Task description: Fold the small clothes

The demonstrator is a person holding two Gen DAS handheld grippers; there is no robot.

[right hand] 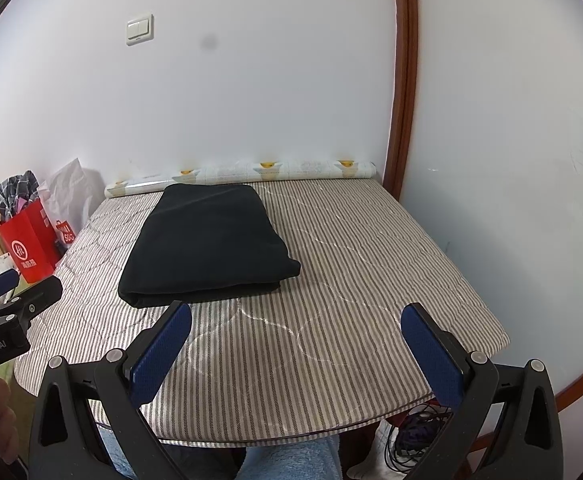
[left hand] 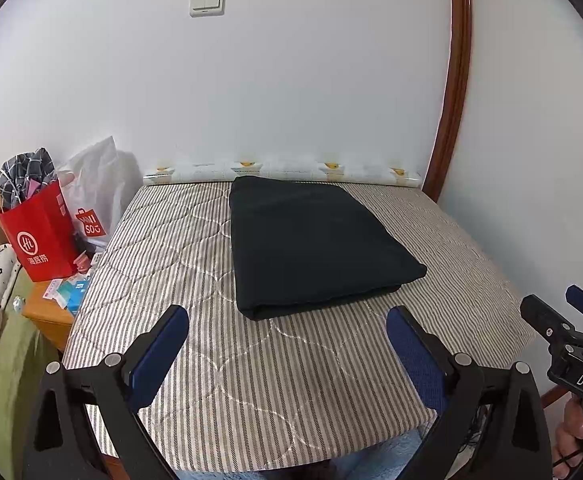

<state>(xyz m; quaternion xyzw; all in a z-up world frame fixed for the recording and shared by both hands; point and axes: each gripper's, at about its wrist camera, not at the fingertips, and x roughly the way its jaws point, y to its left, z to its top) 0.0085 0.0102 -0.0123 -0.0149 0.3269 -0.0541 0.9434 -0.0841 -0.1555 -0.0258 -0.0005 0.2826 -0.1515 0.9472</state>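
Observation:
A dark, nearly black garment [left hand: 311,244] [right hand: 207,240] lies folded into a thick rectangle on the striped quilted table cover [left hand: 171,264] [right hand: 371,264], toward the back near the wall. My left gripper [left hand: 287,332] hovers over the front part of the table, open, nothing between its blue pads, short of the garment's near edge. My right gripper [right hand: 295,332] is open too and holds nothing, to the right of the garment's near corner. Each gripper shows at the edge of the other's view, left gripper [right hand: 7,292] and right gripper [left hand: 571,312].
A red paper bag [left hand: 39,232] [right hand: 31,248] with cloth in it and a white plastic bag [left hand: 95,188] stand on a wooden stand at the left. A patterned roll [left hand: 283,170] [right hand: 243,174] lies along the wall. A wooden frame [left hand: 451,80] rises at right. Cables [right hand: 415,432] lie under the table.

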